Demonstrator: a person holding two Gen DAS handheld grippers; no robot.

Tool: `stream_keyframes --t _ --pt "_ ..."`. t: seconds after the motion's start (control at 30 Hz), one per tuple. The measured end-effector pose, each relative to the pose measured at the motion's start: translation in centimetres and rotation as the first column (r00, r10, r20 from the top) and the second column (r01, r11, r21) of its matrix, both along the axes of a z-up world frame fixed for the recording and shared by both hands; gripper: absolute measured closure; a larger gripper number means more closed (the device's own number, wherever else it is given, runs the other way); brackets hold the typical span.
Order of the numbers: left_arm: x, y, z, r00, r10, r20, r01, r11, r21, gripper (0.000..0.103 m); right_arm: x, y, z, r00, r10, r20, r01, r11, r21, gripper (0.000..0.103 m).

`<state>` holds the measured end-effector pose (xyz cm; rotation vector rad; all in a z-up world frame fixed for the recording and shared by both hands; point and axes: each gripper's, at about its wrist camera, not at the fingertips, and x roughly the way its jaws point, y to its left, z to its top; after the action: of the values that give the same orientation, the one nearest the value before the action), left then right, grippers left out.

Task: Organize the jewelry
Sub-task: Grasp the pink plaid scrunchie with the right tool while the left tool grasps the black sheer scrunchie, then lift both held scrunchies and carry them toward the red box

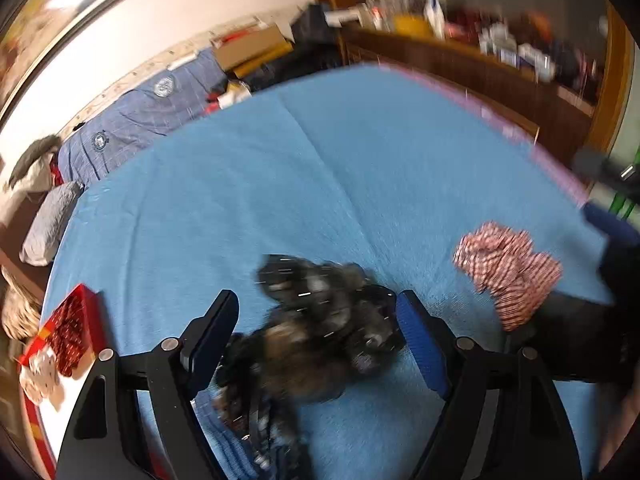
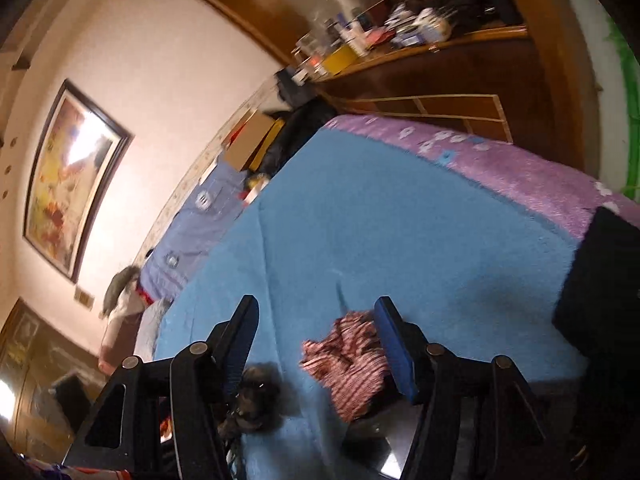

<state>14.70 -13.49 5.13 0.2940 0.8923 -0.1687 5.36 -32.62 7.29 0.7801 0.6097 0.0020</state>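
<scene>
A dark, blurred heap of jewelry (image 1: 320, 328) lies on the blue blanket (image 1: 320, 168), between the fingers of my left gripper (image 1: 318, 308), which is open around it. The heap also shows in the right wrist view (image 2: 256, 396) at the lower left. A red-and-white checked cloth (image 1: 508, 272) lies to the right of the heap. My right gripper (image 2: 316, 312) is open above the blanket (image 2: 400, 220), with the checked cloth (image 2: 348, 360) beside its right finger. A red patterned box (image 1: 72, 332) sits at the bed's left edge.
Blue pillows (image 1: 136, 120) lie at the head of the bed. A wooden dresser (image 1: 480, 64) crowded with bottles stands behind. A purple flowered cover (image 2: 520, 160) borders the blanket. A black object (image 2: 600, 280) sits at the right. A framed picture (image 2: 68, 176) hangs on the wall.
</scene>
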Motion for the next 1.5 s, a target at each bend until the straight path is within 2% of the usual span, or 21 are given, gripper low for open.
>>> stream_keyframes --t 0.03,0.07,0.1,0.13,0.17,0.33,0.5,0.6,0.7,0.77,0.8,0.83,0.87,0.9,0.97,1.03,1.13,1.27,1.5 --pt "0.4 -0.4 -0.7 1.0 0.002 -0.008 -0.001 1.0 0.017 0.035 0.2 -0.2 -0.1 1.0 -0.003 -0.006 0.003 1.0 0.002 0.035" --pt "0.9 -1.1 -1.6 1.0 0.01 -0.02 -0.009 0.999 0.044 0.063 0.5 -0.1 -0.1 1.0 -0.004 -0.011 0.004 1.0 0.003 0.035" --pt "1.1 -1.4 -2.1 0.999 0.021 -0.026 -0.019 0.998 0.058 0.079 0.5 -0.1 -0.1 1.0 0.0 -0.02 0.0 1.0 0.005 0.035" --pt "1.2 -1.2 -2.1 0.999 0.03 -0.017 -0.029 0.998 0.053 0.08 0.6 0.1 -0.3 1.0 0.005 -0.028 -0.004 1.0 0.003 0.035" --pt "1.2 -0.7 -2.0 0.999 0.037 0.0 -0.037 0.999 0.036 0.087 0.9 0.1 -0.5 0.999 0.006 -0.035 -0.006 1.0 -0.003 0.035" --pt "-0.7 3.0 1.2 0.995 0.084 0.055 -0.075 0.987 -0.139 0.088 2.4 1.4 -1.0 0.993 0.049 -0.112 -0.06 0.994 -0.093 0.029" --pt "-5.1 8.6 4.5 0.982 0.126 0.14 -0.091 0.968 -0.232 0.088 4.6 3.8 -2.4 0.96 0.125 -0.249 -0.176 0.965 -0.193 0.029" --pt "-7.5 11.7 5.2 0.968 0.153 0.198 -0.103 0.965 -0.24 0.088 5.0 5.3 -3.0 0.943 0.141 -0.3 -0.23 0.93 -0.286 0.029" --pt "-8.3 13.8 4.9 0.956 0.179 0.231 -0.122 0.963 -0.242 0.088 5.8 7.7 -3.9 0.92 0.141 -0.366 -0.297 0.861 -0.413 0.029" --pt "-8.2 15.0 4.3 0.955 0.198 0.223 -0.136 0.955 -0.265 0.088 6.2 8.4 -4.9 0.904 0.158 -0.398 -0.335 0.84 -0.427 0.035" --pt "-8.2 15.4 4.0 0.954 0.202 0.22 -0.138 0.951 -0.276 0.088 6.2 8.6 -5.0 0.907 0.142 -0.397 -0.33 0.825 -0.459 0.056" --pt "-8.1 15.7 3.7 0.953 0.207 0.219 -0.14 0.948 -0.287 0.088 6.0 8.7 -4.8 0.916 0.126 -0.382 -0.314 0.816 -0.485 0.077" --pt "-8.1 15.8 3.4 0.953 0.209 0.221 -0.14 0.946 -0.292 0.088 5.8 8.6 -4.6 0.922 0.14 -0.362 -0.313 0.819 -0.48 0.083" --pt "-8.1 15.8 3.3 0.952 0.207 0.226 -0.136 0.946 -0.293 0.088 5.6 8.7 -4.3 0.926 0.169 -0.337 -0.319 0.829 -0.459 0.085" --pt "-8.2 15.4 3.0 0.949 0.203 0.242 -0.134 0.953 -0.272 0.088 4.6 9.6 -3.1 0.94 0.242 -0.241 -0.328 0.838 -0.437 0.086" --pt "-8.5 14.9 3.0 0.937 0.21 0.278 -0.145 0.961 -0.237 0.088 3.1 11.3 -1.2 0.942 0.316 -0.116 -0.333 0.82 -0.465 0.085" --pt "-9.0 14.6 3.0 0.92 0.228 0.32 -0.165 0.963 -0.211 0.088 0.9 13.8 0.6 0.915 0.402 0.014 -0.338 0.787 -0.515 0.085" --pt "-9.1 15.0 3.0 0.911 0.254 0.324 -0.192 0.958 -0.212 0.087 0.6 14.8 0.5 0.894 0.447 0.033 -0.37 0.777 -0.509 0.085" --pt "-9.2 15.2 3.3 0.895 0.273 0.353 -0.211 0.956 -0.203 0.087 0.9 14.3 0.0 0.893 0.449 0.025 -0.384 0.792 -0.475 0.085"
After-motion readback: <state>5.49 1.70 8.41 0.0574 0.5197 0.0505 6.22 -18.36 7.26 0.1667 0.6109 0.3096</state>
